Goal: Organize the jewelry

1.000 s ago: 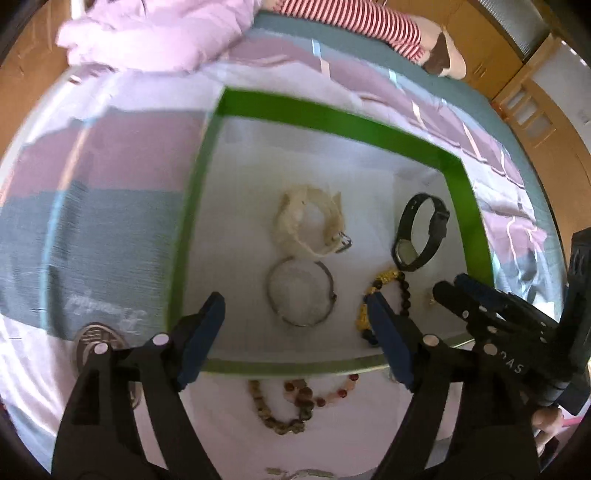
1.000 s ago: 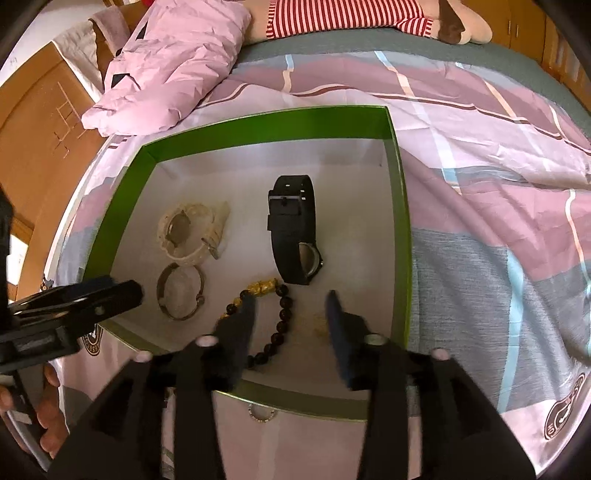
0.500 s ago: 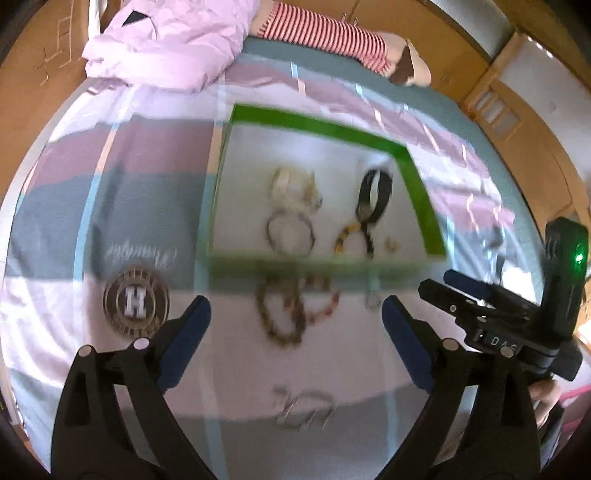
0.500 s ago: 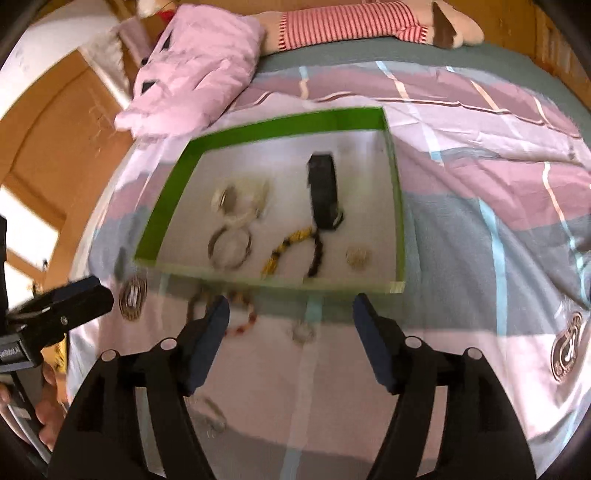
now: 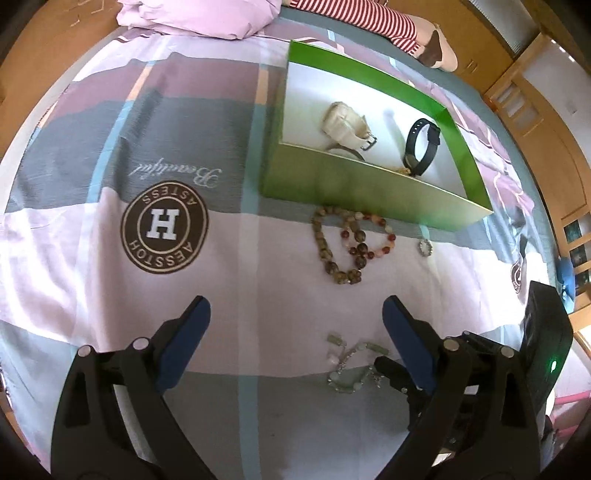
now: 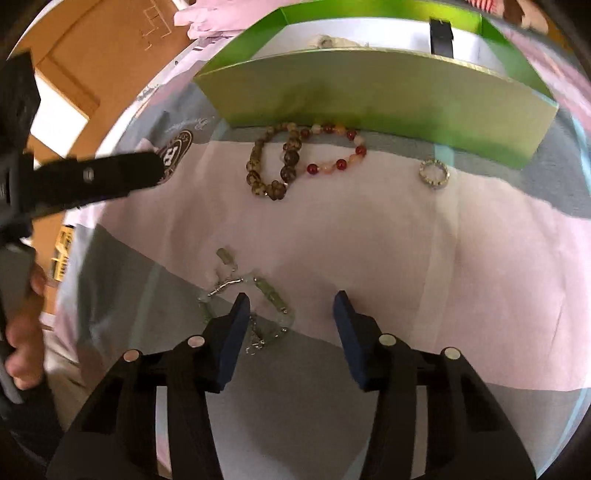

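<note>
A green box (image 5: 369, 184) (image 6: 369, 92) stands on the bed and holds a cream watch (image 5: 347, 122), a black watch (image 5: 421, 144) and more jewelry. In front of it lie a brown bead bracelet (image 5: 325, 251) (image 6: 258, 173), a red and white bead bracelet (image 5: 384, 240) (image 6: 343, 151) and a small ring (image 5: 424, 247) (image 6: 434, 173). A pale green bracelet (image 5: 351, 369) (image 6: 266, 291) lies nearer. My left gripper (image 5: 295, 321) is open and empty above the sheet. My right gripper (image 6: 291, 306) is open, low over the green bracelet, and shows in the left wrist view (image 5: 391, 369).
The bedsheet is patterned pink, grey and purple with a round brown logo (image 5: 164, 227). A pink pillow (image 5: 207, 14) and a striped soft toy (image 5: 369, 18) lie behind the box. Wooden cabinets (image 5: 546, 129) stand at the right.
Both grippers have pulled back from over the box toward the near side of the bed. The right gripper has dropped low over the pale green bracelet.
</note>
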Motion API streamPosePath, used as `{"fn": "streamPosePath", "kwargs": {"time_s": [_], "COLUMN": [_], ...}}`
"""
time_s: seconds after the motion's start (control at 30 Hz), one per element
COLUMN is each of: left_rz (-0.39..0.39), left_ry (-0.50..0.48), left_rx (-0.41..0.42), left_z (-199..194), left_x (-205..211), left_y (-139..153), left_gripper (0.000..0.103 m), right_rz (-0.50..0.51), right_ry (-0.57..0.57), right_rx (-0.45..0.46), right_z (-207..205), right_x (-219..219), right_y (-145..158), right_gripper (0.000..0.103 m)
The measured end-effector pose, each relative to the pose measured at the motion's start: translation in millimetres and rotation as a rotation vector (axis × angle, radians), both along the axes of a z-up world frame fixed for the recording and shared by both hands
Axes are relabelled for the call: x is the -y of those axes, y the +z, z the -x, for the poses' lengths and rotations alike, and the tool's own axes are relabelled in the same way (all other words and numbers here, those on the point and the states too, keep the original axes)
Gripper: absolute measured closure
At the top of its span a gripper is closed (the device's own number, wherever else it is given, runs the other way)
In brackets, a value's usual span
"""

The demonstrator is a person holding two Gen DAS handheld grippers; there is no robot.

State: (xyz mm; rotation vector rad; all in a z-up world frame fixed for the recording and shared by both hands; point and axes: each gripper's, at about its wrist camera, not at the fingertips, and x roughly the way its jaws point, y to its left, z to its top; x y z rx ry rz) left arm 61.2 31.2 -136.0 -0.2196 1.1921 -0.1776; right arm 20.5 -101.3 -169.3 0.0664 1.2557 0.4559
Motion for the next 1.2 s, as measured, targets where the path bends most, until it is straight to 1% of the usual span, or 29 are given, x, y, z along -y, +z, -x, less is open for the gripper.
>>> {"fn": "streamPosePath", "kwargs": {"time_s": [0.03, 0.13, 0.2, 0.23, 0.27, 0.3, 0.33, 0.37, 0.4, 0.5, 0.57, 0.7, 0.83, 0.9, 1.03, 1.07, 1.1, 1.13, 1.2], "left_rz": [-0.001, 0.002, -0.004, -0.005, -0.005, -0.005, -0.009, -0.012, -0.013, -0.020, -0.021, -0.021, 0.012, 0.025, 0.093, 0.095, 0.089, 0.069, 0.040], "left_ry": [0.003, 0.021, 0.031, 0.035, 0.037, 0.037, 0.037, 0.036, 0.035, 0.029, 0.027, 0.032, 0.022, 0.012, -0.003, -0.008, -0.012, -0.020, -0.034], "left_rx": [-0.004, -0.022, -0.030, -0.032, -0.033, -0.033, -0.034, -0.034, -0.033, -0.033, -0.033, -0.036, -0.035, -0.037, -0.073, -0.077, -0.080, -0.084, -0.096], "left_z": [-1, -3, -3, -4, -4, -4, -4, -4, -4, -5, -6, -8, -13, -16, -31, -36, -40, -46, -51], "left_x": [-2, -6, -6, -7, -8, -8, -8, -7, -7, -7, -6, -6, -5, -1, 6, 9, 12, 17, 24], "left_y": [-1, -6, -9, -10, -11, -11, -12, -12, -12, -13, -15, -18, -21, -22, -29, -31, -32, -34, -37], "left_gripper": [0.008, 0.008, 0.008, 0.008, 0.008, 0.008, 0.008, 0.008, 0.008, 0.008, 0.008, 0.008, 0.008, 0.008, 0.009, 0.012, 0.018, 0.022, 0.038], "right_rz": [0.026, 0.177, 0.244, 0.263, 0.257, 0.239, 0.236, 0.251, 0.252, 0.219, 0.191, 0.201, 0.161, 0.154, 0.119, 0.108, 0.098, 0.093, 0.084], "right_ry": [0.010, 0.068, 0.082, 0.080, 0.084, 0.096, 0.109, 0.128, 0.134, 0.118, 0.087, -0.002, -0.101, -0.150, -0.211, -0.232, -0.246, -0.255, -0.285], "right_rx": [0.015, 0.120, 0.184, 0.203, 0.204, 0.198, 0.195, 0.200, 0.205, 0.184, 0.166, 0.195, 0.217, 0.250, 0.284, 0.291, 0.295, 0.298, 0.298], "right_z": [1, 15, 23, 25, 26, 26, 26, 26, 27, 22, 17, 6, -4, -1, 11, 10, 10, 10, 14], "right_x": [-4, -26, -36, -39, -40, -40, -41, -43, -42, -37, -27, 1, 36, 59, 90, 96, 102, 102, 115], "right_y": [0, -2, -4, -4, -4, -4, -3, -3, -2, -1, 3, 15, 37, 53, 79, 84, 88, 88, 93], "right_gripper": [0.054, 0.053, 0.054, 0.056, 0.066, 0.071, 0.087, 0.092, 0.095, 0.096, 0.096, 0.096, 0.096, 0.096, 0.096, 0.096, 0.096, 0.096, 0.096]}}
